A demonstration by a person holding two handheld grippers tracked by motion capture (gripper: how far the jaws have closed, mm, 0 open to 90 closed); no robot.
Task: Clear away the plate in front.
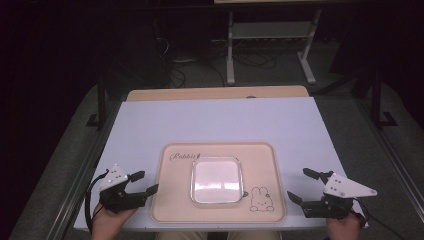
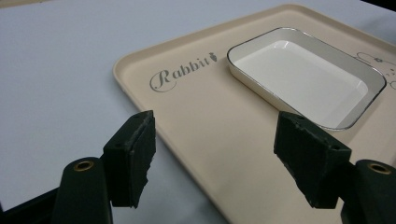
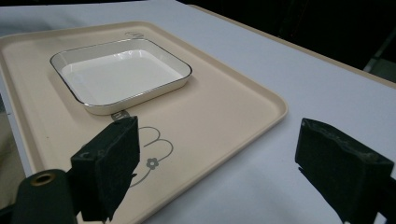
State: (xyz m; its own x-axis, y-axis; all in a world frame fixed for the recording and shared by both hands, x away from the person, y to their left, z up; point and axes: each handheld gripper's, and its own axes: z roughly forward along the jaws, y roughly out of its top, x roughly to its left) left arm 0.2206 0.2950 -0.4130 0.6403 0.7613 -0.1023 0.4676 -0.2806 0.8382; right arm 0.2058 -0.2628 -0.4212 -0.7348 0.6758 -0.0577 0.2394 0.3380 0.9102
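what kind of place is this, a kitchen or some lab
Probably a lab or recording workspace, not a kitchen: a white-covered table on carpet, cables and a metal stand behind it, only a tray and dish laid out.

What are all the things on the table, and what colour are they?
Tray: one, beige, with the word Rabbit and a bunny drawing, at the near middle of the table.
Dish: one, white, square with a thin dark rim, empty, in the middle of the tray.
Table: one, white top with a wooden strip at the far edge.
Metal stand: one, light grey, on the floor behind the table.
Left gripper: one, black with a grey plate, jaws open, left of the tray, holding nothing.
Right gripper: one, black with a grey plate, jaws open, right of the tray, holding nothing.
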